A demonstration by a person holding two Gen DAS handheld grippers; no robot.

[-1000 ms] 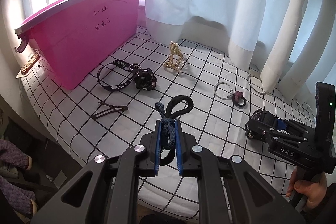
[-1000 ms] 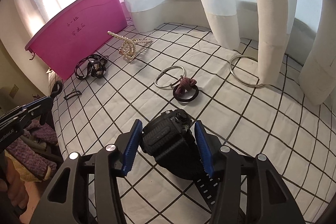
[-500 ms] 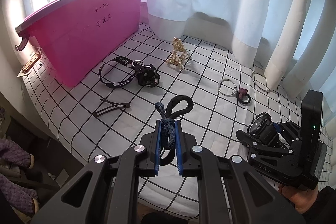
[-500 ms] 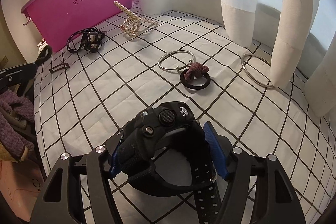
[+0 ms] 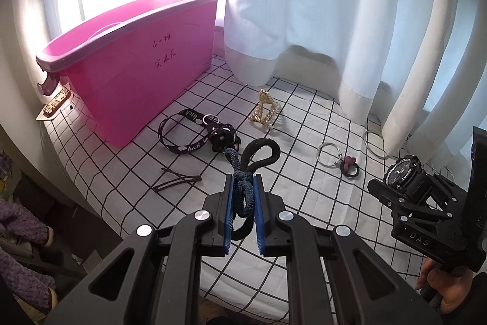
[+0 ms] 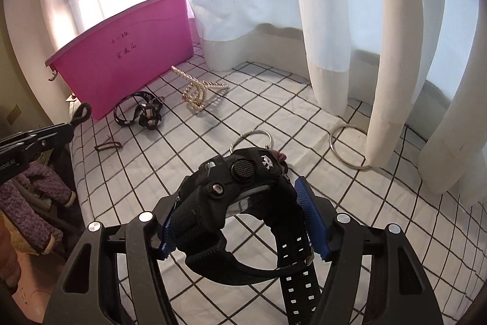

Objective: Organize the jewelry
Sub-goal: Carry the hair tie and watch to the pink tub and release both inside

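Chunkily black watch (image 6: 240, 194), ridged crown

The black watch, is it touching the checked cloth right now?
Apart. In the left wrist view the black watch sits lifted in the right gripper, with the checked cloth visible below and behind it.

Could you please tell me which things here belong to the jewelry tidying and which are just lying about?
Part of the job: black sport watch in right gripper; hair ties in left gripper; pink bin; pearl hair claw; lanyard; bangles; hairpins.

Just lying about: white curtains; purple knit garment.
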